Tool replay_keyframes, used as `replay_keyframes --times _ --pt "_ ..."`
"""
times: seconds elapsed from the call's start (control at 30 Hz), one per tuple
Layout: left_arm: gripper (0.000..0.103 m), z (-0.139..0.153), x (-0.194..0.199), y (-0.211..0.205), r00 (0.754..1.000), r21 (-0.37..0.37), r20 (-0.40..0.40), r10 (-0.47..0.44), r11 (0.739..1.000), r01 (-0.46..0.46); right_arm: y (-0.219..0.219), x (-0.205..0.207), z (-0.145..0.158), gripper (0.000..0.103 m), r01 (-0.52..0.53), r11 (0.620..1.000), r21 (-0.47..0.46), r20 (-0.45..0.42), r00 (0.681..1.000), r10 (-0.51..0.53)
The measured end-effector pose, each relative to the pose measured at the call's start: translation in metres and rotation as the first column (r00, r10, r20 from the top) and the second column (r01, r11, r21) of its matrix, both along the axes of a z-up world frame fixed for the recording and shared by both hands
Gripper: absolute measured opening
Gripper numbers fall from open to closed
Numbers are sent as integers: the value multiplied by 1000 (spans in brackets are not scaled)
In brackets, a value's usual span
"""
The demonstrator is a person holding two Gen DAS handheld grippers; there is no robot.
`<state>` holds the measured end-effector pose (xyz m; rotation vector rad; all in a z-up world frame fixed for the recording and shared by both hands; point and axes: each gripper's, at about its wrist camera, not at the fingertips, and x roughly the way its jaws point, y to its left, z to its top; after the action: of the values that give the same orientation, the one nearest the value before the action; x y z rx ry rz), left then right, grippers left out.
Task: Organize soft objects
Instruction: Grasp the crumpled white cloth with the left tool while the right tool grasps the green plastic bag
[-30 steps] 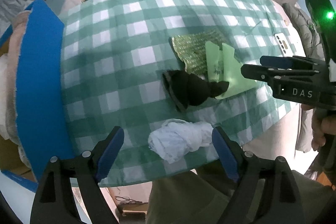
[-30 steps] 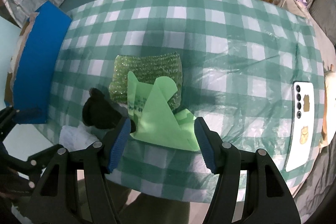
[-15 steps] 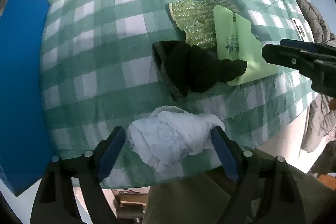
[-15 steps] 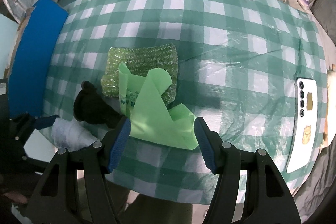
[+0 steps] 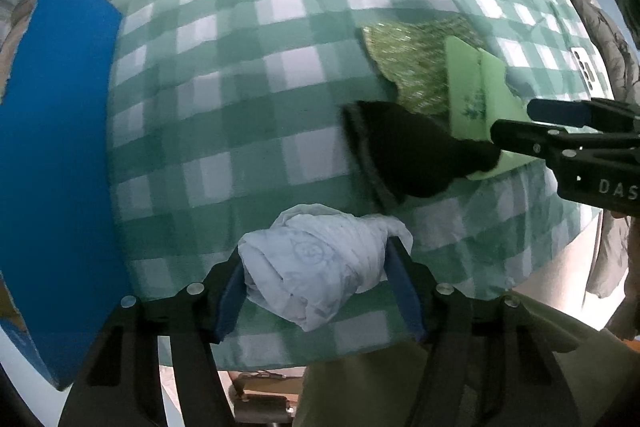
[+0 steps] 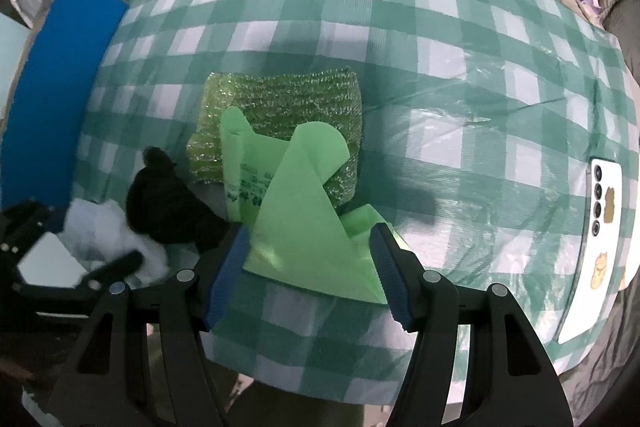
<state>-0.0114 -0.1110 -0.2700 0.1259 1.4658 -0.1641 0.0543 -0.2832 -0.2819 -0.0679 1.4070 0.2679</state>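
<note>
A crumpled white cloth [image 5: 316, 259] lies near the table's front edge, and my left gripper [image 5: 316, 283] is shut on it from both sides. Behind it lie a black sock [image 5: 412, 151], a glittery green scrub cloth [image 5: 412, 67] and a folded light green bag [image 5: 484, 95]. In the right wrist view my right gripper [image 6: 308, 263] is open with its fingers on either side of the green bag [image 6: 304, 211], above the scrub cloth [image 6: 280, 107]. The black sock [image 6: 168, 203] and the white cloth [image 6: 100, 231] are to its left.
The table has a green and white checked cover [image 6: 400, 27]. A blue board [image 5: 52, 131] stands along the left edge. A white phone [image 6: 600, 239] lies at the right edge. The right gripper shows in the left wrist view [image 5: 560, 135].
My left gripper moved forward around the white cloth and closed on it. My right gripper moved slightly forward over the green bag and stayed open.
</note>
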Motion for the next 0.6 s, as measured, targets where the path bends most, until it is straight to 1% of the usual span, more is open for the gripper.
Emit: replay_keyframes --times 0.17,0.27,0.3,0.37,0.43,0.47,0.5,0.57,0.6 --pt "63 4 1 12 1000 8 4 10 1000 -10 5 3 -7 62 8 1000 -24 -4 1000 -8" --pt "63 4 2 19 1000 10 2 12 1000 -12 11 3 -8 62 -5 998 -59 5 1000 6" --pt "63 5 2 19 1000 9 1 11 1000 -11 13 2 -9 62 -10 997 -70 8 1000 11" --pt "63 3 5 5 1000 10 2 7 1000 -7 17 0 -10 62 -20 995 -93 14 1000 21" --pt "63 1 5 3 1000 9 1 0 1000 0 21 -3 -12 62 -33 991 -127 16 999 36" --pt "63 0 5 3 1000 8 2 -5 1000 5 23 -5 -12 61 -38 988 -147 17 999 41" --pt "63 1 7 2 1000 7 2 -11 1000 11 24 -6 -12 56 -43 986 -160 20 999 47" --pt "62 1 8 2 1000 3 5 -22 1000 22 24 -8 -10 43 -37 987 -157 26 999 42" --pt "62 1 10 2 1000 0 5 -24 1000 24 23 -9 -8 25 -30 988 -153 27 999 35"
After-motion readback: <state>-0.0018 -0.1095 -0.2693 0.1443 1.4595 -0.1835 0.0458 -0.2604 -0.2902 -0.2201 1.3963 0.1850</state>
